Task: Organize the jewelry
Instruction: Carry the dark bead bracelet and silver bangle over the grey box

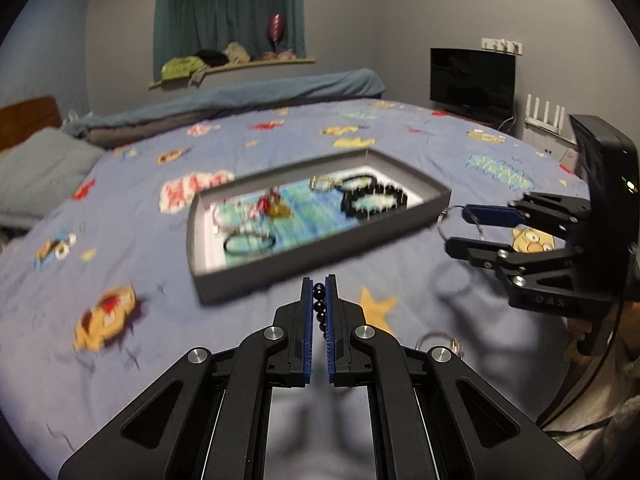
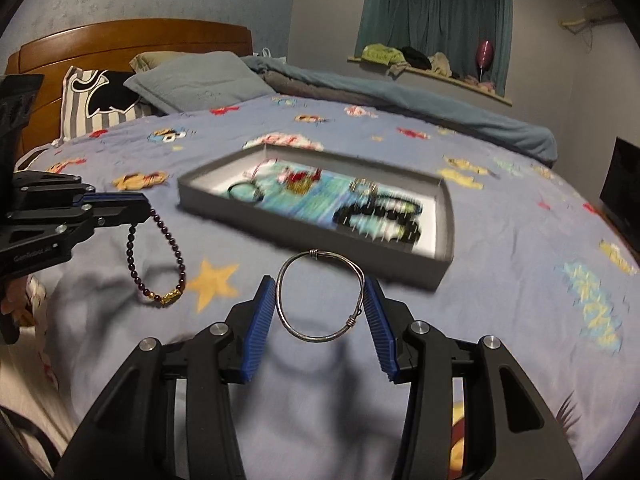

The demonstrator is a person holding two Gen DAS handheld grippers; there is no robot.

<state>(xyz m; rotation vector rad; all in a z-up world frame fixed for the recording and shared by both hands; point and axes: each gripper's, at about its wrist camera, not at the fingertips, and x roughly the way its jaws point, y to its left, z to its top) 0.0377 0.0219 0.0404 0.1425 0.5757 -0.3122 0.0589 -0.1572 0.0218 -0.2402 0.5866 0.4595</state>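
Note:
A grey tray [image 1: 320,254] [image 2: 304,236] lies on the bed and holds several bracelets, among them black bead ones [image 1: 372,200] [image 2: 380,214]. My left gripper [image 1: 319,284] [image 2: 146,206] is shut on a dark purple bead bracelet [image 1: 320,306] with a gold charm, which hangs below it in the right wrist view [image 2: 160,264], in the air near the tray's front edge. My right gripper [image 2: 320,284] [image 1: 456,226] is shut on a silver wire bangle [image 2: 320,296] [image 1: 444,220], held between its blue pads above the bedsheet in front of the tray.
The blue cartoon-print bedsheet [image 1: 120,208] [image 2: 520,240] covers the bed. Pillows [image 2: 192,80] and a wooden headboard [image 2: 132,36] lie at the far end, a folded blue blanket [image 1: 240,96] along the far side. A TV [image 1: 472,80] stands by the wall.

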